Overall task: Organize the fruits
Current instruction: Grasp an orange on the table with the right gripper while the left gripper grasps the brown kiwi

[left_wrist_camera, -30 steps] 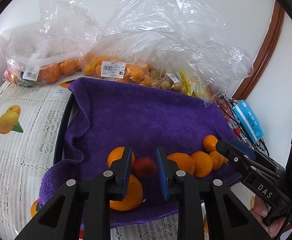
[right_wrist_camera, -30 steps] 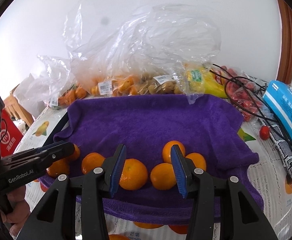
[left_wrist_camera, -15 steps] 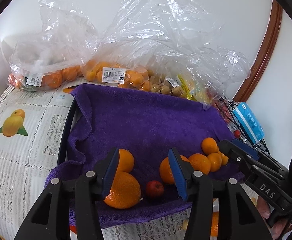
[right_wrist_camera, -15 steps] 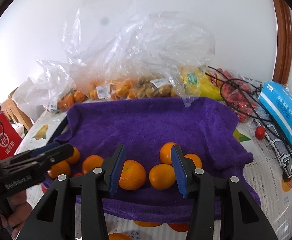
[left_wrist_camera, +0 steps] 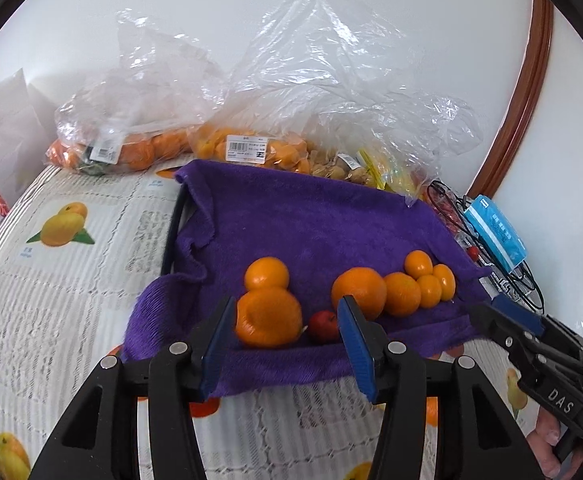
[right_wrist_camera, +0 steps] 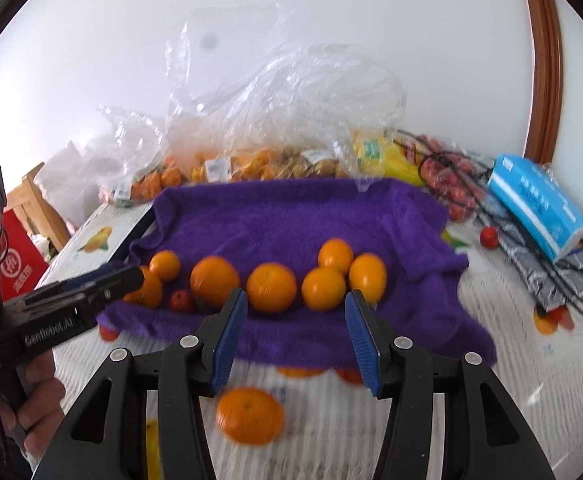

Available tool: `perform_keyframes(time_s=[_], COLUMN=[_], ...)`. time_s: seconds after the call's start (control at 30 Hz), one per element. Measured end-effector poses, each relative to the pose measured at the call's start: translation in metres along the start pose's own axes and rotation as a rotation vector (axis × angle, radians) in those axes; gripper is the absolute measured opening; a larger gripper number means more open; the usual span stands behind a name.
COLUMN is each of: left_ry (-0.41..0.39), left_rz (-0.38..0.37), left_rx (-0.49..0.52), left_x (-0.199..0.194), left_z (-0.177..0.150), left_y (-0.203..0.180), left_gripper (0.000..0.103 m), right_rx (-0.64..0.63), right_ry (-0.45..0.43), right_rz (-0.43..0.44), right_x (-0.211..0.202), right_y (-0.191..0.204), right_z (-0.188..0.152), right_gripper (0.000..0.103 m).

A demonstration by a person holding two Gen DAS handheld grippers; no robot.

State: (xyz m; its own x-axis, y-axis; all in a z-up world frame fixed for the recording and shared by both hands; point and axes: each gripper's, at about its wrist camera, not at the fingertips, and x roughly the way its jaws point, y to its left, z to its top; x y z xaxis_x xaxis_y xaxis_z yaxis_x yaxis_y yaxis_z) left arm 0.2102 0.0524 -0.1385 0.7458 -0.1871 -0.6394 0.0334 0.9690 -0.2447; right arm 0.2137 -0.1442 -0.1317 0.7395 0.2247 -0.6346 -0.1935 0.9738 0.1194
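A purple towel (left_wrist_camera: 311,220) (right_wrist_camera: 291,216) lies on the table with several oranges in a row near its front edge. A small red fruit (left_wrist_camera: 323,326) (right_wrist_camera: 182,301) lies between a large orange (left_wrist_camera: 268,318) and another orange (left_wrist_camera: 358,293). My left gripper (left_wrist_camera: 283,340) is open and empty, just in front of the red fruit. My right gripper (right_wrist_camera: 295,332) is open and empty, in front of the row's right half, near two oranges (right_wrist_camera: 271,287) (right_wrist_camera: 323,289).
Clear plastic bags of oranges and other fruit (left_wrist_camera: 247,148) (right_wrist_camera: 251,164) stand behind the towel by the wall. A blue packet (right_wrist_camera: 535,204), black cables and small red fruits (right_wrist_camera: 451,184) lie at the right. The tablecloth has printed oranges (right_wrist_camera: 249,420).
My left gripper opened, let go of the red fruit on the towel and drew back. My right gripper also drew back from the oranges, still open.
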Motion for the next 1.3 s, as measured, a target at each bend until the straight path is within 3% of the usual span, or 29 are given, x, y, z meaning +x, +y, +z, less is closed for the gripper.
perform_keyframes(time_s=[0.27, 0.53, 0.57, 0.8, 0.93, 1.0, 1.1, 1.3], left_ry=[0.006, -0.006, -0.003, 0.032, 0.123, 0.154, 0.185, 0.205], left_rz=[0.031, -0.016, -0.025, -0.080, -0.185, -0.201, -0.196, -0.134], left_rx=[0.013, 0.041, 0.040, 0.065, 0.106, 0.139, 0.203, 0.250], left_x=[-0.011, -0.022, -0.022, -0.019, -0.008, -0.003, 0.004, 0.017], left_z=[-0.010, -0.014, -0.015, -0.021, -0.032, -0.040, -0.052, -0.063], left_y=[0.012, 0.008, 0.008, 0.000, -0.015, -0.027, -0.046, -0.071], left_gripper=[0.050, 0.051, 0.051, 0.051, 0.051, 0.051, 0.051, 0.049], right_rx=[-0.013, -0.047, -0.051, -0.019, 0.033, 0.026, 0.017, 0.031], right_ry=[0.084, 0.176, 0.184, 0.129, 0.126, 0.117, 0.094, 0.069], right_rz=[0.018, -0.007, -0.009, -0.054, -0.088, -0.125, -0.177, -0.192], right_x=[0.002, 0.023, 0.025, 0.008, -0.003, -0.010, -0.022, -0.035], right_y=[0.014, 0.027, 0.028, 0.012, -0.015, -0.024, -0.038, -0.052], right_z=[-0.032, -0.057, -0.058, -0.059, -0.063, -0.066, -0.072, -0.081], right_gripper=[0.052, 0.052, 0.046, 0.043, 0.043, 0.043, 0.043, 0.043])
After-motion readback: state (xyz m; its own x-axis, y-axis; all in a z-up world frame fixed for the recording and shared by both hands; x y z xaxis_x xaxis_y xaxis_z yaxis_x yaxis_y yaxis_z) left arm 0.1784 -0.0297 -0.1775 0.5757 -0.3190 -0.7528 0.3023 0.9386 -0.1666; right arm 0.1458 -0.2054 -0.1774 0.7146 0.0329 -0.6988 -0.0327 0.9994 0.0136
